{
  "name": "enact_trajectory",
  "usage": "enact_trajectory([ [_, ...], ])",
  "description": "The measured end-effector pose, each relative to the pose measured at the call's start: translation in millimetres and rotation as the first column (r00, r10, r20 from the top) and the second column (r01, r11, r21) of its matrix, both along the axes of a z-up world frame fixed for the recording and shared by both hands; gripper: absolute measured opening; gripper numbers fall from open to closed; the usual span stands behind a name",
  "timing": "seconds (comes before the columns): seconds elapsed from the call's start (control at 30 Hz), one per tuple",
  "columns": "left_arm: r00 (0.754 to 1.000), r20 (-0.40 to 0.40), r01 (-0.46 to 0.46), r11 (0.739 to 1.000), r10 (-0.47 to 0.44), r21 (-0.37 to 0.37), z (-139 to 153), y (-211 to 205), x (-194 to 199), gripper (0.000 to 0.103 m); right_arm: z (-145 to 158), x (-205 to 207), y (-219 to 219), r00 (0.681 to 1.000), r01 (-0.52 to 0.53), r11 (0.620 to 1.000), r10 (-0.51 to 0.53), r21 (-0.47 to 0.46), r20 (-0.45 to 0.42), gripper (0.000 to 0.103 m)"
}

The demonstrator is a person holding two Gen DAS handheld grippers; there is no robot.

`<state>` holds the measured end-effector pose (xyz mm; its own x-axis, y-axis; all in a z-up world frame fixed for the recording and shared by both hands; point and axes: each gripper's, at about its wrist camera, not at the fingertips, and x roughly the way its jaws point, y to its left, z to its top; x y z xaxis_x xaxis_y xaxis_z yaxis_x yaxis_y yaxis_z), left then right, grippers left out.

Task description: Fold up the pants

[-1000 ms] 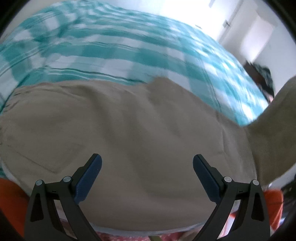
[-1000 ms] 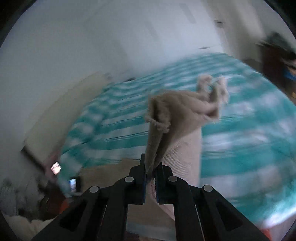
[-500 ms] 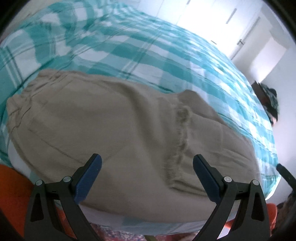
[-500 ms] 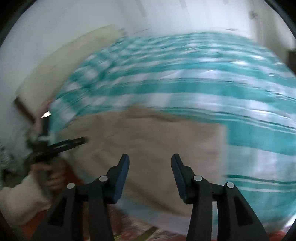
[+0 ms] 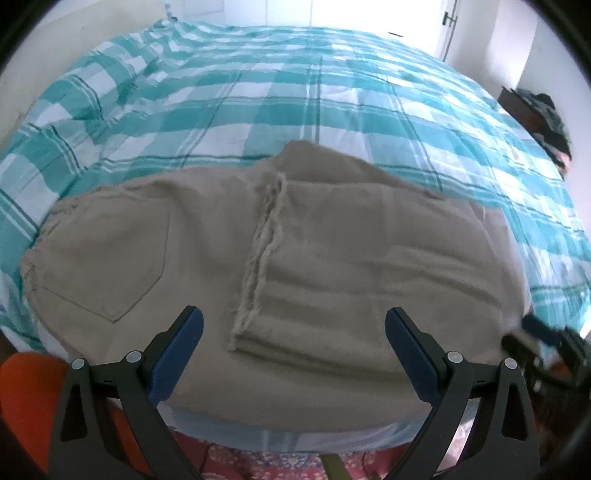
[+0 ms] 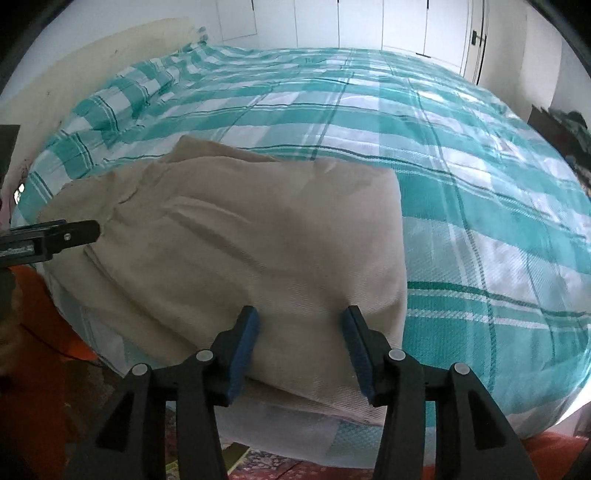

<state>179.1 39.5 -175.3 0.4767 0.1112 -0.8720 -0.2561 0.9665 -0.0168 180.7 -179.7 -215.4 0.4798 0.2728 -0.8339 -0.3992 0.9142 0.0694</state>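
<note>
Beige pants (image 5: 332,258) lie folded on the near edge of the bed. The legs are doubled back, and their frayed hems (image 5: 264,240) rest across the middle, beside the back pocket (image 5: 110,258). My left gripper (image 5: 293,350) is open and empty above the near edge of the pants. My right gripper (image 6: 301,345) is open and empty over the folded right end of the pants (image 6: 258,240). The left gripper also shows in the right wrist view (image 6: 48,240) at the far left.
The bed carries a teal and white checked cover (image 5: 332,92) (image 6: 461,184). White cupboard doors (image 6: 369,22) stand behind it. A patterned rug (image 5: 295,461) and orange cloth (image 5: 26,398) lie below the bed edge. The right gripper shows at the right edge of the left wrist view (image 5: 546,343).
My right gripper laid the pant legs back over the seat, let go and opened. Both grippers pulled back from the pants.
</note>
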Motion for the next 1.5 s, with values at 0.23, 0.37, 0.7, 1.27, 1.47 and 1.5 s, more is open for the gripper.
enact_trajectory([
  [0.23,0.999,0.02,-0.031,0.999,0.031,0.025,17,-15,15,0.099,0,-8,-1,0.999,-0.039,0.999,0.039,-0.01,0.021,0.049],
  [0.37,0.999,0.017,-0.05,0.999,0.05,-0.003,16,-15,27,0.099,2,-13,-1,0.998,-0.045,0.999,0.045,-0.015,0.032,0.049],
  [0.7,0.997,-0.05,0.055,0.998,-0.056,-0.037,-17,-30,40,0.099,1,-15,-5,0.997,-0.06,0.998,0.059,0.006,0.054,0.05],
  [1.27,0.997,0.073,0.031,0.982,-0.018,-0.186,-21,52,-23,0.099,39,17,-21,1.0,0.004,0.944,-0.011,0.331,0.02,0.051],
  [1.47,0.979,0.147,-0.092,0.947,0.143,-0.309,-12,103,-39,0.099,11,16,-24,0.991,0.084,0.966,-0.056,0.244,-0.119,0.047],
  [1.5,0.975,0.159,-0.097,0.944,0.153,-0.317,-11,104,-38,0.099,23,22,-25,0.992,0.093,0.962,-0.067,0.257,-0.107,0.047],
])
